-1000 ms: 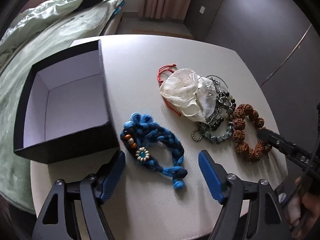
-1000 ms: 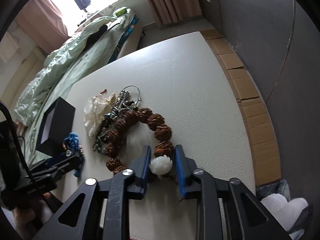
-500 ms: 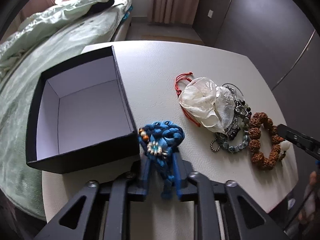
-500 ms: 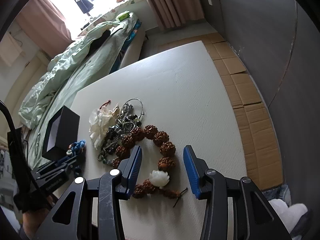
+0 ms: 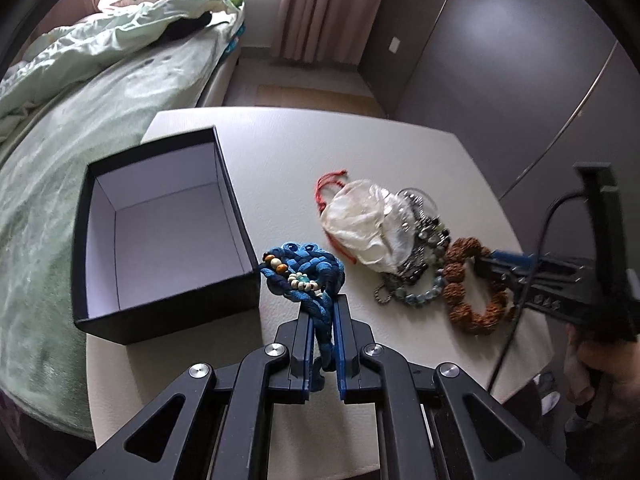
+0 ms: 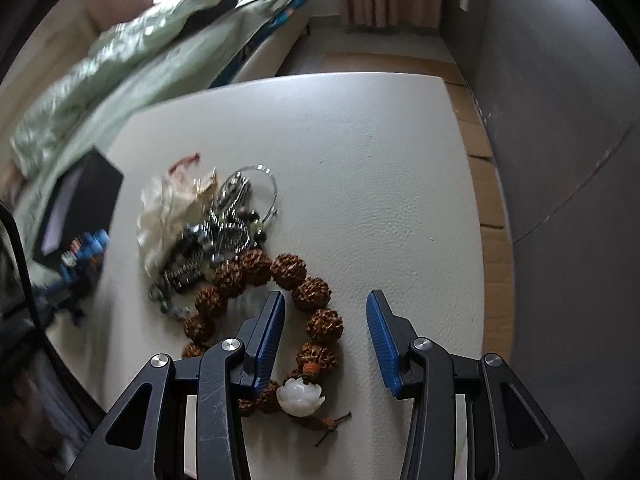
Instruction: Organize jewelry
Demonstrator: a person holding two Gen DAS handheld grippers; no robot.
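Right now the blue braided bracelet (image 5: 306, 276) sits at centre frame in the left wrist view, its beaded head just beside the lower right corner of the black box (image 5: 160, 236) and its tail running down between the blue pads. The left claw (image 5: 323, 312) is pressed together on that tail, pinching the cord. The box is open, its pale inside bare, and it stands on the white bench (image 5: 280, 152) toward the left of the frame.

To the right of the bracelet lies a heap: a white gauzy pouch (image 5: 368, 228) with a red cord (image 5: 326, 184), then a tangle of metal chains and grey-green beads (image 5: 420, 280) touching it, then the brown seed-bead bracelet (image 5: 460, 296) at the right edge of the bench. The right claw comes in from the right edge of that frame over the brown beads.

In the right wrist view the right claw (image 6: 326, 322) is spread, its jaws closing, with the right-hand arc of the brown seed-bead bracelet (image 6: 288, 272) lying between the pads untouched. A white flower-shaped bead (image 6: 300, 396) on that bracelet sits low in the frame between the jaws. The heap is blurred at middle left.

A bed with a pale green quilt (image 5: 100, 80) fills the upper left.
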